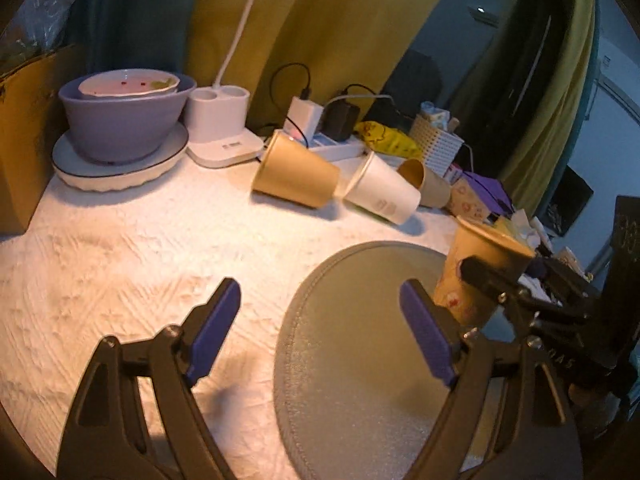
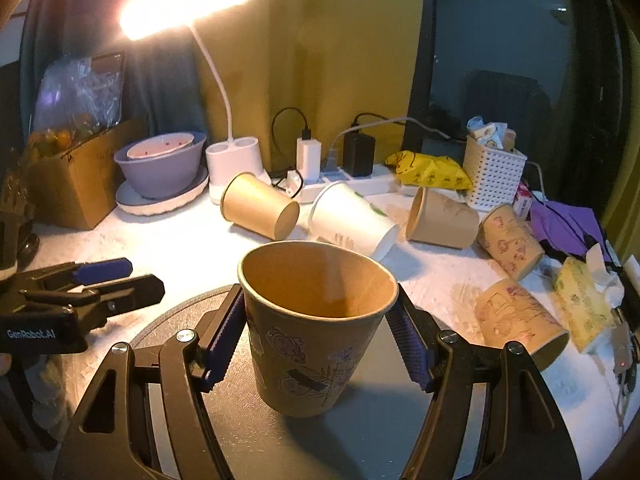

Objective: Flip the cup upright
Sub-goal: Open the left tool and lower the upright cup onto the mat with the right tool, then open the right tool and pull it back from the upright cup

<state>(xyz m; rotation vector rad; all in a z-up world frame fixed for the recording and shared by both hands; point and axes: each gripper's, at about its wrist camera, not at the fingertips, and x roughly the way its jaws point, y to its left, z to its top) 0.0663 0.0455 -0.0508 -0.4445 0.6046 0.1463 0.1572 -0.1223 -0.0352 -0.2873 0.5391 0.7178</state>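
A brown paper cup (image 2: 312, 328) with drawn flowers stands upright, mouth up, on a round grey mat (image 2: 280, 440). My right gripper (image 2: 316, 344) is shut on the cup, its blue pads (image 2: 224, 336) pressed to both sides of the cup. In the left wrist view the same cup (image 1: 476, 268) sits at the mat's (image 1: 360, 360) right edge, held by the right gripper (image 1: 496, 280). My left gripper (image 1: 320, 336) is open and empty above the mat's left edge; it also shows in the right wrist view (image 2: 100, 276).
Several paper cups lie on their sides on the white cloth: a brown one (image 2: 260, 210), a white one (image 2: 352, 220), further brown ones (image 2: 440, 218) to the right. At the back stand a purple bowl (image 1: 120, 116), a lamp base (image 1: 220, 120), a power strip (image 2: 344, 184) and a white basket (image 2: 494, 172).
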